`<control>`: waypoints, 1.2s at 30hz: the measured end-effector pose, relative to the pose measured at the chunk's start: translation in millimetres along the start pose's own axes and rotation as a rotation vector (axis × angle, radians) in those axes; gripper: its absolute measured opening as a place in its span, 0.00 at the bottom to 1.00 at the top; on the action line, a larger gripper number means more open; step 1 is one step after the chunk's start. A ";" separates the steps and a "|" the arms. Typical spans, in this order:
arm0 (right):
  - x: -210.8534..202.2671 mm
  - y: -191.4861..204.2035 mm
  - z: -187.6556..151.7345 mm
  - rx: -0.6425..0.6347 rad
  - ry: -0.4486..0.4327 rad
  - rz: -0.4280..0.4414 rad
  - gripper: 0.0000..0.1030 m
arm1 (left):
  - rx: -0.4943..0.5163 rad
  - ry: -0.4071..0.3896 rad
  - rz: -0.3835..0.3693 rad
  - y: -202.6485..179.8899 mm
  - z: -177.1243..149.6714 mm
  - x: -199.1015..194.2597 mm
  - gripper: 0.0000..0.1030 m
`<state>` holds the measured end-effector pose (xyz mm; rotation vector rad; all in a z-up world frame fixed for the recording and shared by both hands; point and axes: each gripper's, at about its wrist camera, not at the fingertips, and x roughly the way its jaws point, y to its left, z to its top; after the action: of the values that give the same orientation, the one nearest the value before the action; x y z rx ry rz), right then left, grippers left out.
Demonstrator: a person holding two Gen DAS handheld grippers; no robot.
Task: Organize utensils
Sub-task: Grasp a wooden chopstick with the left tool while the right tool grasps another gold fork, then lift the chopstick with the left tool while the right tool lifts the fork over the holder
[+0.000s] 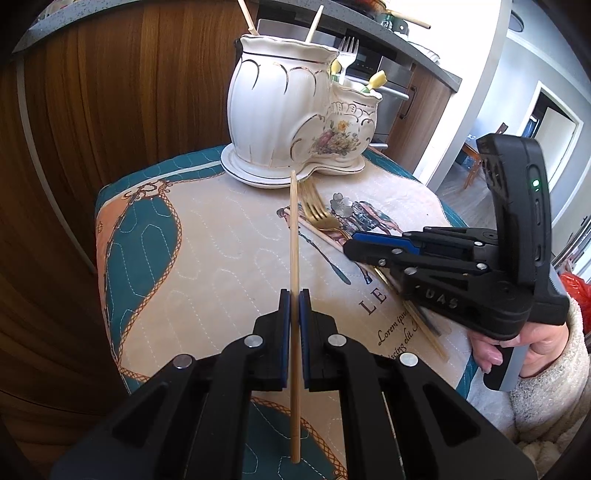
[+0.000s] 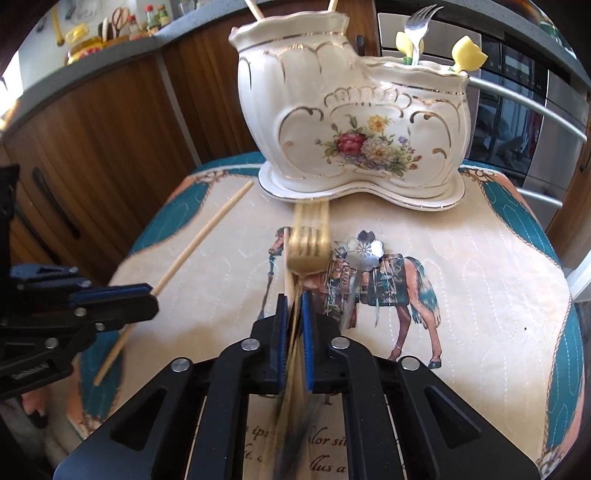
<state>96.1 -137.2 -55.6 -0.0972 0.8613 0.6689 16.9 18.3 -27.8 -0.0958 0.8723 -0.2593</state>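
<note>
My left gripper (image 1: 294, 295) is shut on a wooden chopstick (image 1: 294, 240) that points at the white floral ceramic holder (image 1: 295, 110); it also shows in the right wrist view (image 2: 199, 240). My right gripper (image 2: 294, 297) is shut on a gold fork (image 2: 308, 247), blurred, tines toward the holder (image 2: 354, 122). A second chopstick (image 2: 287, 258) lies beside the fork. A silver flower-headed spoon (image 2: 364, 251) lies just right of it. In the left wrist view the right gripper (image 1: 349, 245) sits over the gold fork (image 1: 319, 210). The holder contains chopsticks, a silver fork (image 2: 417, 26) and yellow-tipped picks (image 2: 467, 51).
The holder stands at the far edge of a quilted mat (image 2: 461, 258) printed with a horse, on a small table. Wooden cabinets (image 1: 110, 110) stand behind and to the left. An oven (image 2: 535, 110) is at the back right.
</note>
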 end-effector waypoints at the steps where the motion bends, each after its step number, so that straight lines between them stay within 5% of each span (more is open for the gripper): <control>1: -0.8 -0.8 0.6 0.010 -0.006 0.010 0.06 | -0.001 0.000 -0.002 0.2 0.0 0.5 0.05; 10: -23.4 -9.7 6.6 0.074 -0.074 0.124 0.06 | -0.013 -0.023 -0.010 0.6 3.4 -5.0 0.05; 18: -55.1 -6.7 12.5 0.055 -0.212 0.172 0.06 | -0.016 -0.137 -0.046 2.0 12.2 -29.5 0.05; 30: -109.9 2.7 17.5 -0.015 -0.483 0.092 0.06 | -0.021 -0.324 -0.083 4.8 30.0 -60.1 0.05; 36: -135.7 3.3 57.3 -0.032 -0.601 0.006 0.06 | -0.061 -0.451 -0.085 9.3 70.0 -75.3 0.05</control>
<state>69.9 -183.7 81.7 0.0772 0.2728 0.6671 26.1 45.5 71.3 -0.2392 0.4284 -0.2769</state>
